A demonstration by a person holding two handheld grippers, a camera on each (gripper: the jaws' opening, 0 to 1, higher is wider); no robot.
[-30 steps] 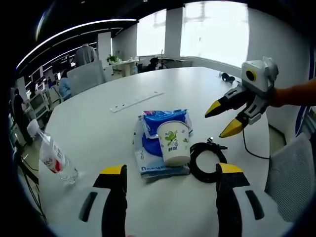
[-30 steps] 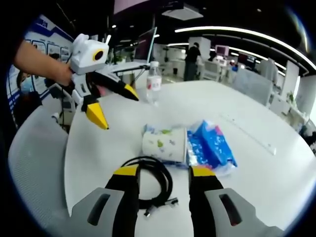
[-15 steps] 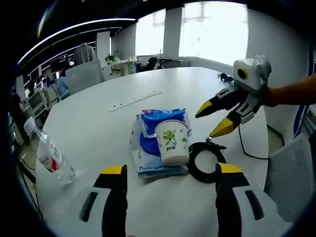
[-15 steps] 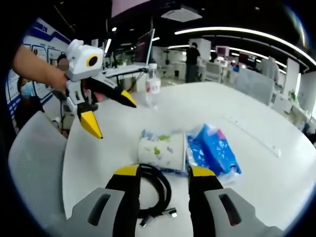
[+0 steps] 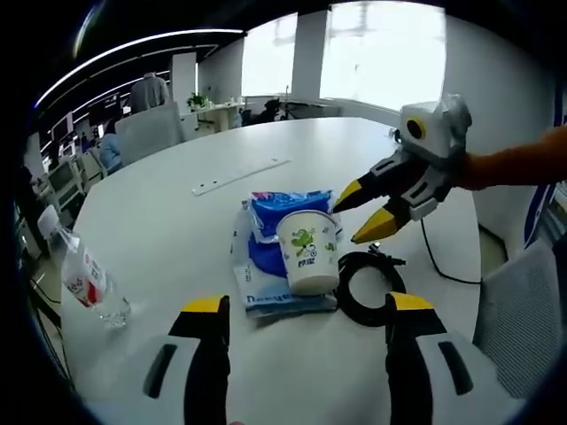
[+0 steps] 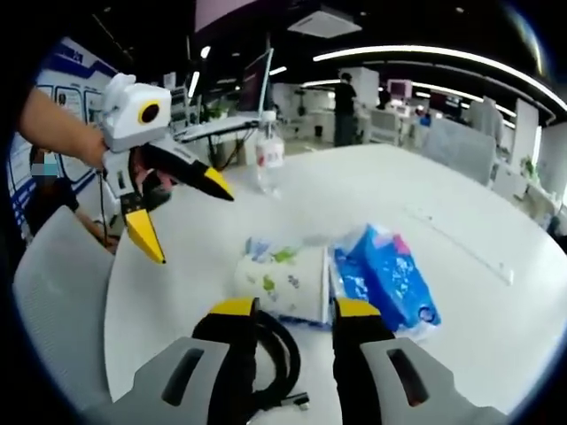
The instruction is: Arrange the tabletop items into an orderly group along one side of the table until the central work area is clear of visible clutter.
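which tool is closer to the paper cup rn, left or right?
Right. The right tool hangs open just beside the paper cup, tips nearly at its rim. The left tool is open too, held off to the cup's far side, clearly apart from it.

Right gripper (image 6: 285, 312) seen with jaws parted just short of a paper cup (image 6: 282, 283), blue tissue pack (image 6: 385, 279) lying beside it, black cable (image 6: 279, 359) coiled underneath, left gripper (image 6: 182, 217) held open nearby, water bottle (image 6: 268, 161) standing further back
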